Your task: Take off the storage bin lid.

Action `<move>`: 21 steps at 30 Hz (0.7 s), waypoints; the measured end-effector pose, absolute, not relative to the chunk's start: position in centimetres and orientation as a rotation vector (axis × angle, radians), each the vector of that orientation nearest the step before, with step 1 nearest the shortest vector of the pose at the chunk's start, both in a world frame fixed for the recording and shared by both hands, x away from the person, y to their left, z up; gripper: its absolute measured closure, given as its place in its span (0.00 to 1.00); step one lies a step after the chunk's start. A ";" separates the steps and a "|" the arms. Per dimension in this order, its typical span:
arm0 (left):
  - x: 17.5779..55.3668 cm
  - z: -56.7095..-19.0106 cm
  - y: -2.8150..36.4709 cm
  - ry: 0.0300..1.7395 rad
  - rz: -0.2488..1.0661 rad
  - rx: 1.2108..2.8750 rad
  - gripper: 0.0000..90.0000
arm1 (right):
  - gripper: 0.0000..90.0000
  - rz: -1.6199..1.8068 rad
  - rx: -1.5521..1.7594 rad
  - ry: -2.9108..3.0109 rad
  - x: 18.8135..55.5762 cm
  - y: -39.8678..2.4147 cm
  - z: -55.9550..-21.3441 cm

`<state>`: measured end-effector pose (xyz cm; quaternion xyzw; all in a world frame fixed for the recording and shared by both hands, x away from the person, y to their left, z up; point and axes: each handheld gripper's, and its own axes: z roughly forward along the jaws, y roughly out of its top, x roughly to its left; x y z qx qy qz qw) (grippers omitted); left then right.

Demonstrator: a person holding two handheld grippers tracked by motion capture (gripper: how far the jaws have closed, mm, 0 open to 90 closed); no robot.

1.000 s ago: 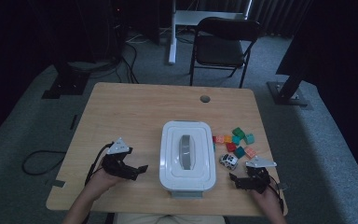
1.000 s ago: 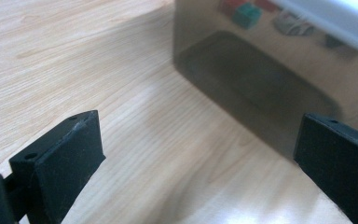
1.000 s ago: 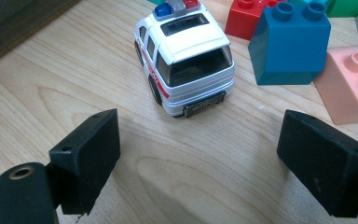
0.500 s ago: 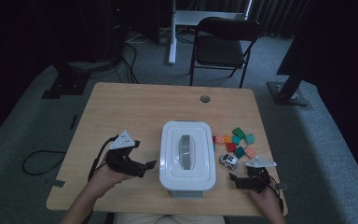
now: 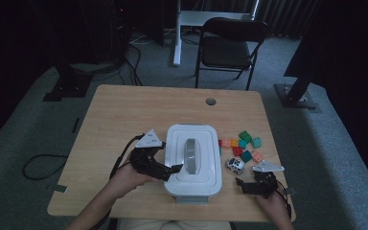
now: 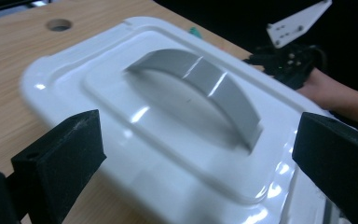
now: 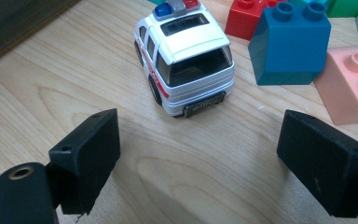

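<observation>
On the wooden table sits the big white box, lid on, grey handle arching across the top, right at the near edge in the middle. Left gripper is over the box's left rim, jaws spread wide and gripping nothing, lined up on that handle. Right gripper rests near the table's right corner, jaws wide apart too, empty. Just ahead of it stands the small white toy car, rear facing the jaws, with bricks clustered beyond it, right of the box.
</observation>
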<state>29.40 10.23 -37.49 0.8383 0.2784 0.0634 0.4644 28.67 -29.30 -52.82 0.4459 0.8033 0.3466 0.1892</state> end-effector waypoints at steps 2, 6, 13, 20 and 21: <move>29.7 -37.5 9.4 0.678 0.147 2.076 0.03 | 0.14 0.975 1.254 2.259 28.7 -29.3 -52.8; 30.2 -37.7 8.3 0.680 0.122 2.094 0.03 | 0.14 0.975 1.253 2.259 28.7 -29.3 -52.8; 30.9 -38.1 6.5 0.704 0.109 2.116 0.05 | 0.14 0.976 1.255 2.258 28.7 -29.3 -52.8; 31.2 -38.7 5.1 0.735 0.165 2.161 0.07 | 0.14 0.976 1.254 2.257 28.7 -29.3 -52.8; 31.3 -38.8 4.9 0.741 0.169 2.168 0.07 | 0.14 0.976 1.254 2.257 28.7 -29.3 -52.8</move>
